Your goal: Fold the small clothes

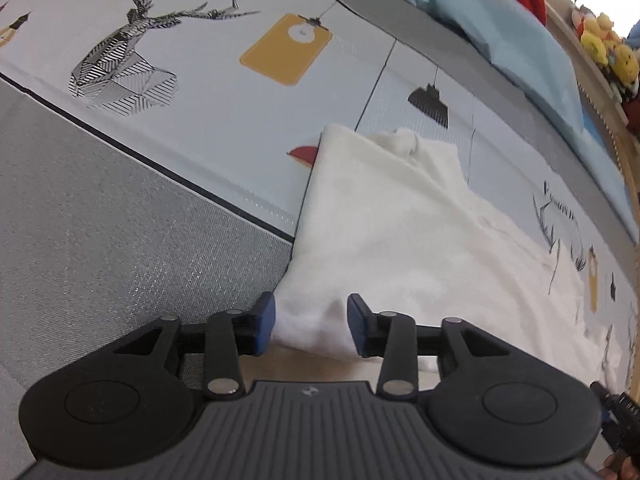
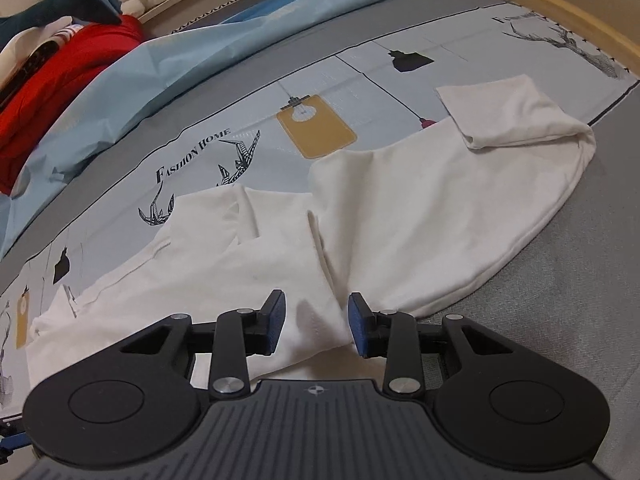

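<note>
A small white garment point(image 1: 400, 232) lies spread on a printed bedsheet point(image 1: 224, 120). In the right wrist view the garment point(image 2: 420, 208) has one sleeve folded over at the far right. My left gripper point(image 1: 311, 326) is open, with its blue pads on either side of the garment's near corner at the bed's edge. My right gripper point(image 2: 317, 326) is open too, with the garment's near hem lying between its blue pads. Neither gripper pinches the cloth.
The sheet has a grey border point(image 1: 100, 224) on the left. A light blue blanket point(image 2: 160, 68), a red cloth point(image 2: 52, 76) and plush toys point(image 1: 604, 48) lie at the far side. A wooden bed frame point(image 2: 560, 8) runs along the right.
</note>
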Motion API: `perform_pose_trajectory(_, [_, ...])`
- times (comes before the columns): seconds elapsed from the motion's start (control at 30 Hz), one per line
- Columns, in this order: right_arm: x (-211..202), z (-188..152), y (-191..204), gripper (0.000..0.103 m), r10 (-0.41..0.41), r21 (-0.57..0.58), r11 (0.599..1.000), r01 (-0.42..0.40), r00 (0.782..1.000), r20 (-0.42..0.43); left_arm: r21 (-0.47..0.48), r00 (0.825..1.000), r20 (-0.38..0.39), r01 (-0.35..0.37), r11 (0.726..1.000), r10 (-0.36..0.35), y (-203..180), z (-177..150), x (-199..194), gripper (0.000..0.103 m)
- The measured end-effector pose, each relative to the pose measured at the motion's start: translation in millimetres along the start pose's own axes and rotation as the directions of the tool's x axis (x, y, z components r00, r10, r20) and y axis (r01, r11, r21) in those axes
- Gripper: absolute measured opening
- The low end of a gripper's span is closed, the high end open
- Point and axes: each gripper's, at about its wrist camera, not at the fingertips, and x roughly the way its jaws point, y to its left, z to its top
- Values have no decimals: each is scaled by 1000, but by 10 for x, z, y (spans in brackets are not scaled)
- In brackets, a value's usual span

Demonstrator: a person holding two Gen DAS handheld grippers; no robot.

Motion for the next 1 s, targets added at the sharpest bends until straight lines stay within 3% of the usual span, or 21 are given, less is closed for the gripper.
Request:
perform_pose_trajectory(0.13, [20,-6,23,36,-6,-5,1000,6,1000,-1,49,1000,-2,-19,999,19,-12,-26,49,51])
perform_pose_trajectory(0.17, [28,-6,34,36,-6,-8,1000,6,1000,-2,90,999,-7,-49,995,50,-32,-42,80,50])
perform_pose_trajectory(0.23, [33,-11,56,36,-9,-18,1000,9,1000,-1,173,984,-13,-175,969,180,-46,-95,186,50])
perform_pose_trajectory(0.27, [39,-10,62,36,-10,-20,1000,10,1000,-1,169,976,-10,-212,963,217,-2,-104,211,55])
perform_pose_trajectory(0.33, [47,-5,65,36,-16,-18,1000,16,1000,0,119,978,-10,-206,971,209,64,-75,172,54])
perform_pose_trajectory(0.43, [45,-6,91,36,-23,-35,999,24,1000,10,146,971,75,-235,961,226,-44,-73,26,52])
perform_pose_trajectory(0.53, [52,-17,107,36,-26,-50,998,27,1000,13,164,991,79,-120,979,108,-172,-92,-38,52])
perform_pose_trajectory(0.63, [97,-32,76,36,-32,-45,999,31,999,-4,142,998,56,-25,990,17,-173,-92,-53,52])
perform_pose_trajectory(0.77, [208,-77,8,36,-70,-51,996,68,996,-48,182,999,20,-35,983,32,-208,-131,55,50])
perform_pose_trajectory(0.83, [238,-92,-21,36,-69,-48,997,66,996,-59,209,996,-33,-72,975,81,-187,-179,194,41])
perform_pose_trajectory(0.93, [207,-100,-20,36,-63,-41,997,61,997,-48,235,995,-10,-93,968,98,-245,-200,172,40])
perform_pose_trajectory(1.0, [155,-81,-22,36,-50,-29,998,50,998,-26,239,997,22,-71,968,68,-322,-198,66,40])
